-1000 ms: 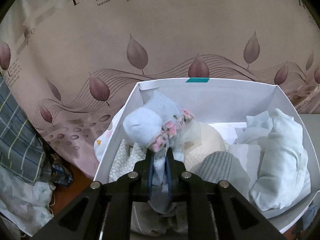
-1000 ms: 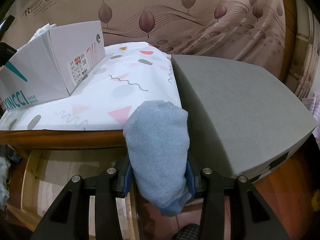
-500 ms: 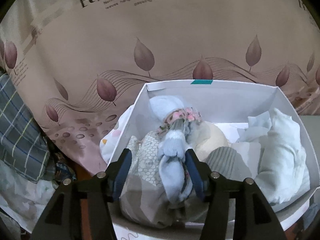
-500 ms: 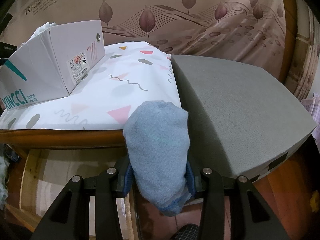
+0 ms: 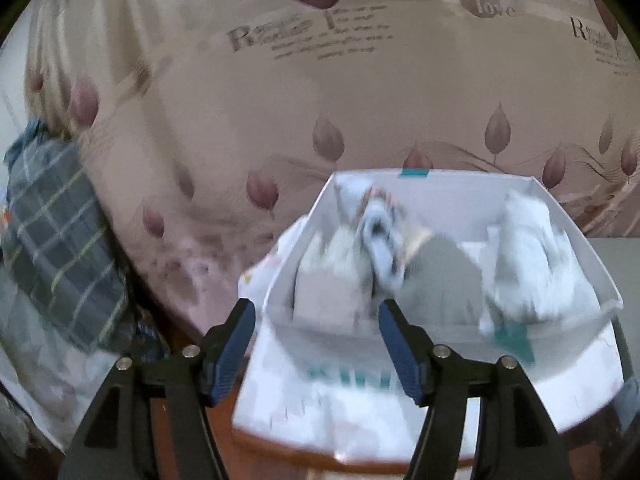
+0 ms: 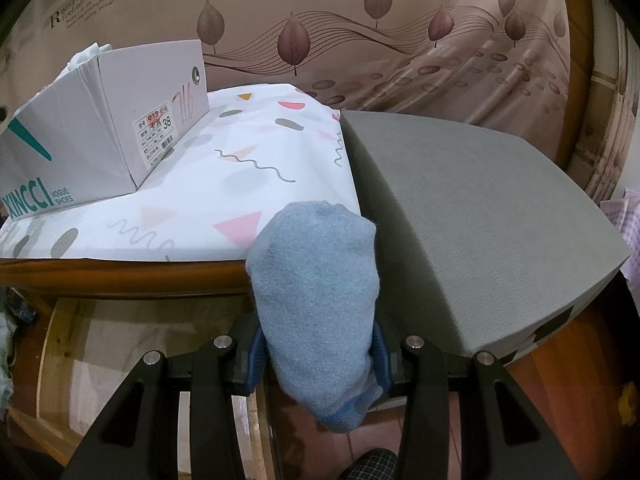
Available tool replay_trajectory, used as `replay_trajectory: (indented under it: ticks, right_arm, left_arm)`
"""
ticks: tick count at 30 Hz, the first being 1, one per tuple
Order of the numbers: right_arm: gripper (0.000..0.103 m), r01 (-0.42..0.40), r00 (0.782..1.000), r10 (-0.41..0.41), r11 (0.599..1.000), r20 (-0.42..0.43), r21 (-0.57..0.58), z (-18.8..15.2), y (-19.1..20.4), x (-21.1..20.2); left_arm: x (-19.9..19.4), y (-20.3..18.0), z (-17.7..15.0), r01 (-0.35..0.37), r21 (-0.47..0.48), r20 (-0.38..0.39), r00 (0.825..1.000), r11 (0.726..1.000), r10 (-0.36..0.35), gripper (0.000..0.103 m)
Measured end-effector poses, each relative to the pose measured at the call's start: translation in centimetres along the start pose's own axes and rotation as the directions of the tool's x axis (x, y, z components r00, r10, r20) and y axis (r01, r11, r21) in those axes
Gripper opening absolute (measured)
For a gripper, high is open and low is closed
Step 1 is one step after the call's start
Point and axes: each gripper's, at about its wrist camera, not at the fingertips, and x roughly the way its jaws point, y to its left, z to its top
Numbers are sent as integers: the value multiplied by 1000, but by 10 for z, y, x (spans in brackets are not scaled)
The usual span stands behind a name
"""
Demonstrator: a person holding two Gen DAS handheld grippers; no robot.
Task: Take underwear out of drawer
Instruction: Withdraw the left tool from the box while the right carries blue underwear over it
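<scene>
Two claws working beside shoebox (image 5: 440,312): left claw (image 5: 316,344) is opening, empty; right claw (image 6: 318,354) is gripping blue underwear (image 6: 316,280), risking slipping if grip loosens.

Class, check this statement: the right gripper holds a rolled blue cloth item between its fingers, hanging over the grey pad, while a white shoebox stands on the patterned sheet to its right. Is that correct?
One detail is wrong. In the right wrist view the white shoebox stands on the patterned sheet to the left of the right gripper, not its right. The rolled blue cloth item is held there, by the grey pad.
</scene>
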Motion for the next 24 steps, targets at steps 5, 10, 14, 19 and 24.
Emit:
replay_trajectory:
  ticks: [5,10,14,19,24]
  right_arm:
    - [40,19,1000,-19,1000,8,-19,0,3,-2]
    - [40,8,1000,-7,1000,28,-26,0,4,-6]
    - [40,8,999,-7,1000,52,-29,1,5,-9]
    - [40,5,998,-1,998,65,-64,2,12,-8]
    - [40,-18,999,20,999,44,-47,4,14,-9]
  left_arm:
    - [-15,19,-47,2,-95,4,1000,996,-2,66]
    - [-4,28,-83,-1,-147,-92,996,989,-13,66]
    - [1,25,-108,-120,-92,-66,991,989,114,66]
    - [11,32,-119,-104,-98,-93,991,990,95,66]
    - [18,37,-126,-55,-124,-124,991,991,39,66]
